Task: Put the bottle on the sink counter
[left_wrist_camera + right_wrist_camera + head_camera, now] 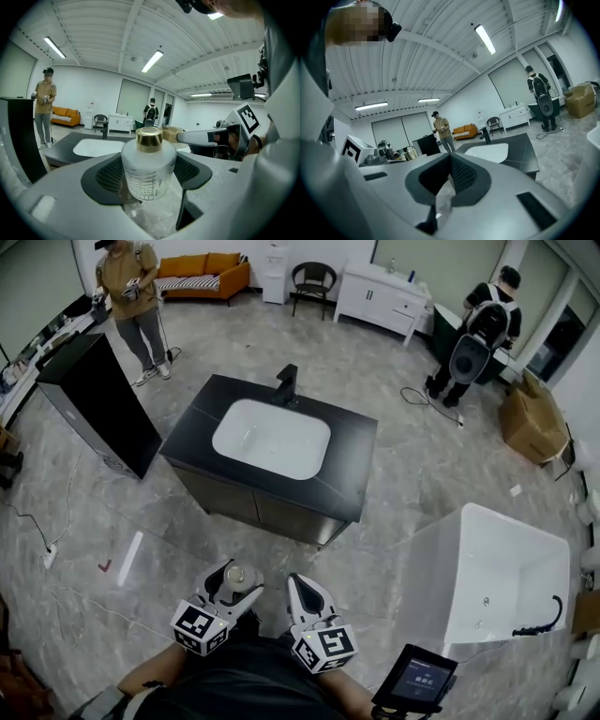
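The bottle [149,164] is a frosted, pale container with a gold cap [149,138] and printed graduation lines. Its clouded wall hides whether it holds anything. The left gripper [234,585] pinches it by the body, one jaw on each side, on the near side of the sink counter [347,465] and well apart from it. The bottle stands upright, its long axis vertical and its cap pointing up, so the head view looks onto the cap. The right gripper [450,165], just beside the left, has its jaws pressed together on nothing. A white basin [272,437] is sunk into the counter's black top, with a dark faucet [287,382] at its far edge.
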Demonstrator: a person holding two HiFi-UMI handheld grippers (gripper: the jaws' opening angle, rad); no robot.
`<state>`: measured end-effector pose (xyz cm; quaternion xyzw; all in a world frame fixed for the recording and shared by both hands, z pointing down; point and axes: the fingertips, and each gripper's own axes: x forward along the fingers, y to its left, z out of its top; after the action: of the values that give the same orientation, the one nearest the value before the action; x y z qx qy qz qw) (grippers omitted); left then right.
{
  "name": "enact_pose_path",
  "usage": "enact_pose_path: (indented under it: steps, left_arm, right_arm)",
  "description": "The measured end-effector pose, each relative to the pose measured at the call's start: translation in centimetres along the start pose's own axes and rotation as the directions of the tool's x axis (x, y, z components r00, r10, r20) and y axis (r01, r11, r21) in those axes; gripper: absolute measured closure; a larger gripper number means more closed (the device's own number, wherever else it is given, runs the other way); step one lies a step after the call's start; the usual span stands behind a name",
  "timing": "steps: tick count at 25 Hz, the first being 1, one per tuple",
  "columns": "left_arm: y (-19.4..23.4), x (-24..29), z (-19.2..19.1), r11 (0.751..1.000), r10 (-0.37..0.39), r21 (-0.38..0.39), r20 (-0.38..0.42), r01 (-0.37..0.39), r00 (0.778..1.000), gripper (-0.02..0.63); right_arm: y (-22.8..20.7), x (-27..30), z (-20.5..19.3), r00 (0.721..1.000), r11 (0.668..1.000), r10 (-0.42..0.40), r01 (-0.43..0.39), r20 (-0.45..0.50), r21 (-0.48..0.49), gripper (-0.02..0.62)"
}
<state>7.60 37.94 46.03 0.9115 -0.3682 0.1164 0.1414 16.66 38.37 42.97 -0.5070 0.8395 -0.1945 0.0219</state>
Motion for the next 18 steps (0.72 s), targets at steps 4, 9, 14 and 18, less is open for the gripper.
enact_pose_path:
  steps: [4,9,14,18]
  left_arm:
    - [4.0,0.4,1.0,1.000,-0.006,0.004,0.015,0.006,1.000,0.275]
    - [9.2,0.4,1.8,1.000,-0.008,0.023,0.027,0.008,1.000,0.275]
    - [14.4,-0.2,2.4,1.000,0.016,0.015,0.045,-0.017,0.999,0.275]
    - [17.7,-0.8,2.7,0.999,0.043,-0.001,0.057,-0.043,0.997,0.274]
  right_arm:
    - [0.6,3.8,0.3,1.000,1.000,-0.017,0.017,-0.008,-0.014,0.600]
    - [1.6,8.8,0.0,0.999,0.999,-0.030,0.030,-0.024,-0.011,0.600]
    - [2.2,12.9,0.4,0.998,0.998,-0.057,0.057,-0.029,-0.005,0.600]
    - [2.8,15.5,0.3,0.997,0.998,-0.056,0.056,-0.056,-0.004,0.600]
